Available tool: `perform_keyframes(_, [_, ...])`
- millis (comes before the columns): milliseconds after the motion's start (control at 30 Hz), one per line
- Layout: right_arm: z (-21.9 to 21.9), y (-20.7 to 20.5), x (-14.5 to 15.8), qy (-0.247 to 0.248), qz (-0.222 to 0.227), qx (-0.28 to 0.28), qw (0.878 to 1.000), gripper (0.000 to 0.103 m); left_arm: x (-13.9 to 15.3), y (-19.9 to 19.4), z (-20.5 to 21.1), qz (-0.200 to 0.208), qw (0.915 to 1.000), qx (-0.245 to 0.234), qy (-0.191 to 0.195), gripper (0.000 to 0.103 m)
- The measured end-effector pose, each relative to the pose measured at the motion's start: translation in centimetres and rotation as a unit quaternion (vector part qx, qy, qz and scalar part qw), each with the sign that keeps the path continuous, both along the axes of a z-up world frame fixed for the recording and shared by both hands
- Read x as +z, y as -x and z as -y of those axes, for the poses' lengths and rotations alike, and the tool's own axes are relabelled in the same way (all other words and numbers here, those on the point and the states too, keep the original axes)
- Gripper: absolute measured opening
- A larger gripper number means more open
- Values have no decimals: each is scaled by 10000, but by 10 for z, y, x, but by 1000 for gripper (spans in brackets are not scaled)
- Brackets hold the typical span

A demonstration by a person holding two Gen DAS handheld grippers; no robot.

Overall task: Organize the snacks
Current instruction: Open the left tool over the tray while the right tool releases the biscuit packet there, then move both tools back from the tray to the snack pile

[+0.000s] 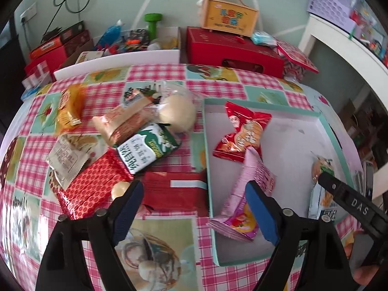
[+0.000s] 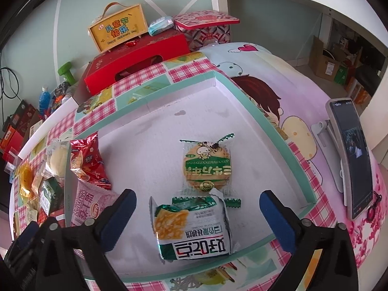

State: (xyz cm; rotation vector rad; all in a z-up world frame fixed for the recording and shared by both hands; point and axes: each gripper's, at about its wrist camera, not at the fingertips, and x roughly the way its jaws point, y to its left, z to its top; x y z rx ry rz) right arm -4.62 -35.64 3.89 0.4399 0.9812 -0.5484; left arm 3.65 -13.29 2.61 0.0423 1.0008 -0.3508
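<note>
Pink-and-white checked cloth (image 1: 155,72) covers the table, and on it sits a shallow mint-rimmed tray (image 1: 325,126) with a white floor. Behind the table stand a red gift box (image 1: 232,48) and, on top of it, a yellow box with a handle (image 1: 230,14). To the right of the tray, in the right wrist view, a phone (image 2: 351,160) leans on a stand.

Left of the tray lies a loose heap of snacks: a red patterned packet (image 1: 94,186), a dark red packet (image 1: 174,191), a green-and-white packet (image 1: 148,150), a clear bag holding a pale bun (image 1: 177,111) and an orange packet (image 1: 69,109).

Inside the tray lie 4 snacks. A red wrapped snack (image 1: 242,133) sits near the far left wall, with a long pink packet (image 1: 245,194) just below it, touching it. A round green-labelled cake (image 2: 206,167) lies mid-tray, and a white-and-green packet (image 2: 191,228) overlaps its near edge.

The left gripper (image 1: 194,206) points steeply down over the tray's left wall, jaws spread wide; the pink packet lies just by its right finger, the dark red packet between the jaws, neither pinched. The right gripper (image 2: 197,215) also points steeply down, jaws fully spread, with the white-and-green packet lying free between them, clear of both pads.
</note>
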Motion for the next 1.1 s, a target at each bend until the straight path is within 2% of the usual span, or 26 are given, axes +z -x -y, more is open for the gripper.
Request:
perform_keyframes(100, [-2,-1,1,53,45,41,10000,103,-4,-8,-16,-199,9987,455,104,91])
perform_keyframes(233, [-8,-4,5,183,127,142,9996,103,-16,-17,-38,-467,9933,1059,17,91])
perform_keyframes(467, [-23,-9,13,428,275,321,9982,103,-16,-23,-63,-536,9869,1512,-181,91])
perform_keyframes(667, [-47,-13,37,631,828,593,9928,103,-12,-34,-101,-644,9790,1918,-233,91])
perform_keyframes(767, [-65,-22,40,514,971,874,9901,103,-9,-38,-123,-600,9750,2111,-356,91])
perform_keyframes(933, [-103,-40,31,253,894,1440,9852,103,-7,-44,-158,-561,9681,2357,-639,91])
perform_keyframes(1100, [-139,-51,20,32,816,1904,9783,103,-9,-48,-199,-669,9578,2731,-594,91])
